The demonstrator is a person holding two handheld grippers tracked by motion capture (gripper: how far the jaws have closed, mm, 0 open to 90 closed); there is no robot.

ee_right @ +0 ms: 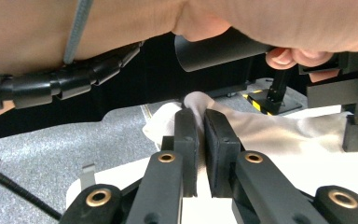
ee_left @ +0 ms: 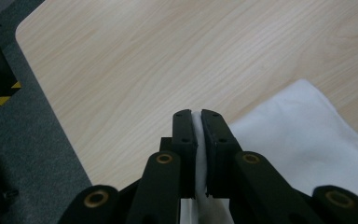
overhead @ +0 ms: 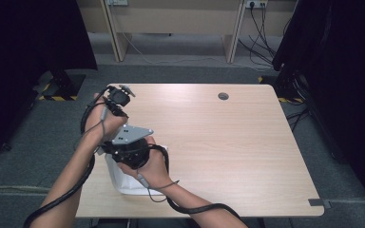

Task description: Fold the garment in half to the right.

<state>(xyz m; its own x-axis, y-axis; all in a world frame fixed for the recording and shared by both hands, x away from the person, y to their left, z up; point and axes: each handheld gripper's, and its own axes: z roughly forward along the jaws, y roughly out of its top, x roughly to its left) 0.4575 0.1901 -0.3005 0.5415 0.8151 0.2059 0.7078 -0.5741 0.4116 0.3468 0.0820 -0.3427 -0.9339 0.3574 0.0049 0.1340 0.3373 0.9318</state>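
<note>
Near the table edge closest to us, we clamp the white cloth in both the left gripper and right gripper.

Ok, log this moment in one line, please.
left tool: shut on white cloth | right tool: shut on white cloth | cloth on light wooden table

Your right gripper pinches a bunched fold of the soft white cloth between its black jaws. At twelve o'clock your other forearm crosses overhead, its ribbed black cable at ten o'clock.
</note>
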